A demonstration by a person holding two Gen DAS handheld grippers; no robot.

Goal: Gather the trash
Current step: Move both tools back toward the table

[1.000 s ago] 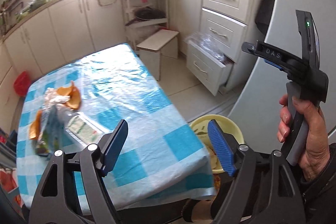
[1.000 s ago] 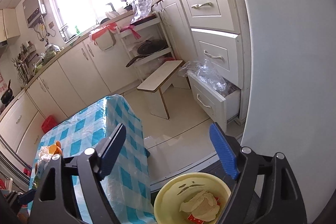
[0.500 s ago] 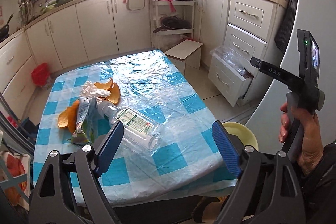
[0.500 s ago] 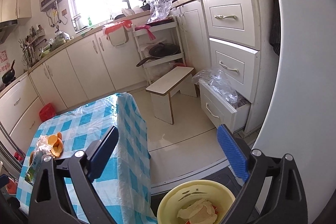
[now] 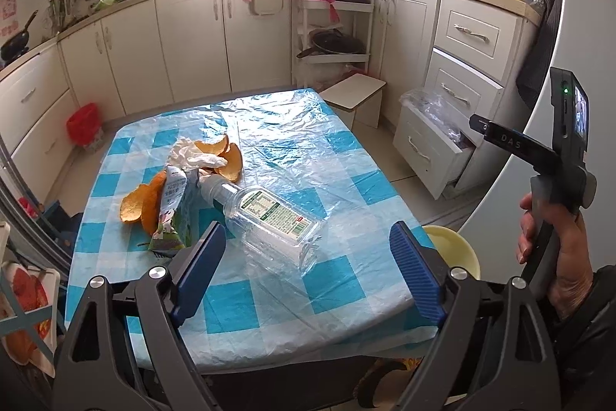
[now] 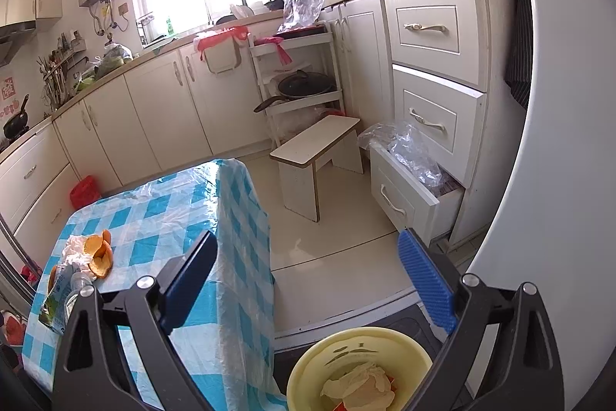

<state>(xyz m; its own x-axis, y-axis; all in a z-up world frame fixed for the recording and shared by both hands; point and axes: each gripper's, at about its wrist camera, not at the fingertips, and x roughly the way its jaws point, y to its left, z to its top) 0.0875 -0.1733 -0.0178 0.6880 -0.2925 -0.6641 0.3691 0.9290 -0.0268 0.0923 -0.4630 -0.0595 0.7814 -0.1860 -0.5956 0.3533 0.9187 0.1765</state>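
A clear plastic bottle (image 5: pixel 269 218) lies on its side on the blue checked table (image 5: pixel 346 156). Beside its neck are orange peels (image 5: pixel 227 160), a crumpled tissue (image 5: pixel 192 155) and a green-and-white carton (image 5: pixel 173 210). My left gripper (image 5: pixel 308 264) hangs open over the near table edge, the bottle just beyond its blue pads, nothing between them. My right gripper (image 6: pixel 306 280) is open and empty above a yellow bin (image 6: pixel 308 368) on the floor, which holds crumpled paper (image 6: pixel 358 388). The peels (image 6: pixel 98 253) and carton (image 6: pixel 57 295) show at the left.
The yellow bin (image 5: pixel 462 245) stands right of the table corner. A hand (image 5: pixel 554 249) holds the other gripper's handle at the right. A low white stool (image 6: pixel 315 149) and an open drawer with a plastic bag (image 6: pixel 408 180) lie beyond; a large white curved surface (image 6: pixel 558 180) fills the right.
The left view swung from the table's right corner onto the trash pile, which now sits centred and closer. Both pairs of jaws widened a little. The right view rolled more upright over the bin.
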